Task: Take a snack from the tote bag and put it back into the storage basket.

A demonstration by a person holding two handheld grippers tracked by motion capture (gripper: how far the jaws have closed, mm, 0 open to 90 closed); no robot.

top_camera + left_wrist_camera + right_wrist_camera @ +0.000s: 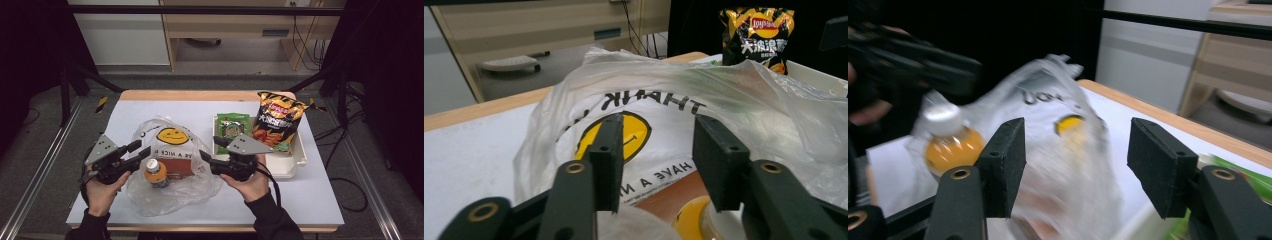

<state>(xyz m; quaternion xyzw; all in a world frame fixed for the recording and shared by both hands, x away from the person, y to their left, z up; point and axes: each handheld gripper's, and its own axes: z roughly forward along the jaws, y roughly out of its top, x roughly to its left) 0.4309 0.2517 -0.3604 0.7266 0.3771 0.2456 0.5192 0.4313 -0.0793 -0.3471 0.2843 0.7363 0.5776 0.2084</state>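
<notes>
So the plastic bag (172,165) sits mid-surface with the orange bottle (156,172) poking out its mouth. Left claw (139,151) and right claw (209,154) flank it, both apart and gripping nothing, probably lining up to hold the bag open.

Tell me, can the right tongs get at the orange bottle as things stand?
Probably not directly: the orange bottle sits inside the plastic bag, so film covers it. The right tongs are open, close beside the bag, and could only pinch it through the plastic.
</notes>
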